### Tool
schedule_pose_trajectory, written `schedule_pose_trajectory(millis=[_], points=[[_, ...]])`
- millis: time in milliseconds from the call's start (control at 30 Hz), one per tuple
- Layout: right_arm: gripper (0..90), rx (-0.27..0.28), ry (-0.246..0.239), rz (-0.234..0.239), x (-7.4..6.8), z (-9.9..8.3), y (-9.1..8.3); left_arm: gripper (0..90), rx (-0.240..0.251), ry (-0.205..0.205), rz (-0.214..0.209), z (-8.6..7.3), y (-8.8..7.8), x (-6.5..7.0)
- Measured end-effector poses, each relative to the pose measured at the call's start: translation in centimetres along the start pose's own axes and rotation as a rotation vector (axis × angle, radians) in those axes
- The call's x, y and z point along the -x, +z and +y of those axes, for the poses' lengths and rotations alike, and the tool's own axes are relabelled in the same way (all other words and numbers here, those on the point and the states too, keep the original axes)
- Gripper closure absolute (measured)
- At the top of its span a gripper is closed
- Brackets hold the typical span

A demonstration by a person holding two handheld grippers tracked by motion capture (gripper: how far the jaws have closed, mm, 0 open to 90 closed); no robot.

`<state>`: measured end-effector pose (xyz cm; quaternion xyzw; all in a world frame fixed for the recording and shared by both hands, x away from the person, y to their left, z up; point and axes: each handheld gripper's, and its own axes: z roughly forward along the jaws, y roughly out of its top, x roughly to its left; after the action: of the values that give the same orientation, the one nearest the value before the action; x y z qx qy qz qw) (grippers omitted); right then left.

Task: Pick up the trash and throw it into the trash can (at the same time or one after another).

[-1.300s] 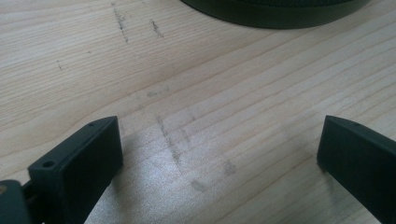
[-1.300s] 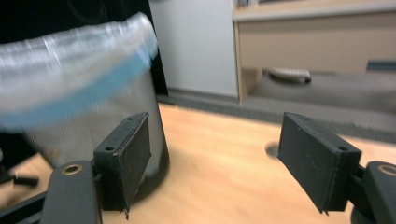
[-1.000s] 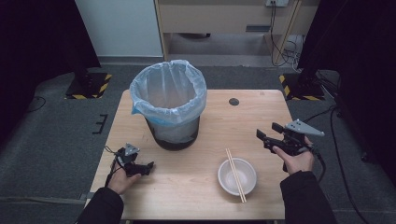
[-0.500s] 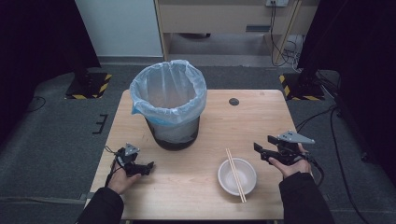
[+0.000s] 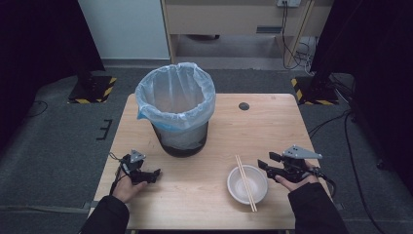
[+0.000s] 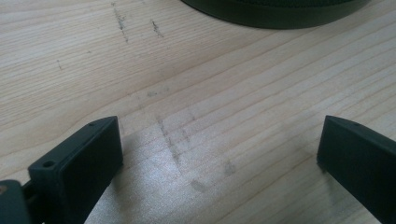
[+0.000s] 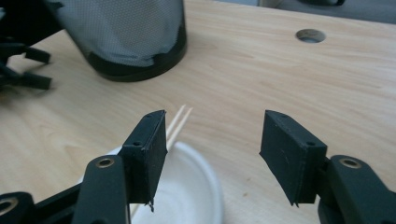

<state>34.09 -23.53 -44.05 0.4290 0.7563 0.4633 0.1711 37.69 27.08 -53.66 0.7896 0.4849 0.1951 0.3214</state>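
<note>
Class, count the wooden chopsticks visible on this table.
2: a pair of thin wooden chopsticks lying side by side across the white round bowl, near the right hand-held gripper.

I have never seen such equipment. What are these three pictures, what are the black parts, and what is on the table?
A person sits at a wooden table and holds hand-operated tongs in each hand. The high view looks down from above. The other two views come from cameras riding on each tongs, looking along their black jaws. On the table stand a bin lined with a plastic bag, and a white bowl with chopsticks laid across it. The left tongs and right tongs are both open and hold nothing.
</note>
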Motion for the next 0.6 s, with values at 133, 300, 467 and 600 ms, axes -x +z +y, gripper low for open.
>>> schedule_pose_trajectory(millis=[133, 300, 467, 600], points=[[44.2, -0.013, -0.004, 0.023, -1.1, -0.4, -0.1, 0.0, 0.0, 0.0, 0.0, 0.0, 0.0, 0.0], [49.0, -0.043, -0.021, 0.056, -2.5, -0.5, 0.3, 0.0, 0.0, -0.001, 0.001, 0.0, 0.0, 0.0], [51.2, -0.055, -0.025, 0.059, -2.7, -0.6, 0.6, 0.0, 0.001, -0.001, 0.001, 0.0, 0.0, 0.0], [52.4, -0.078, -0.022, 0.066, -2.9, -0.7, 0.9, 0.0, 0.0, -0.001, 0.001, 0.0, 0.0, 0.0]])
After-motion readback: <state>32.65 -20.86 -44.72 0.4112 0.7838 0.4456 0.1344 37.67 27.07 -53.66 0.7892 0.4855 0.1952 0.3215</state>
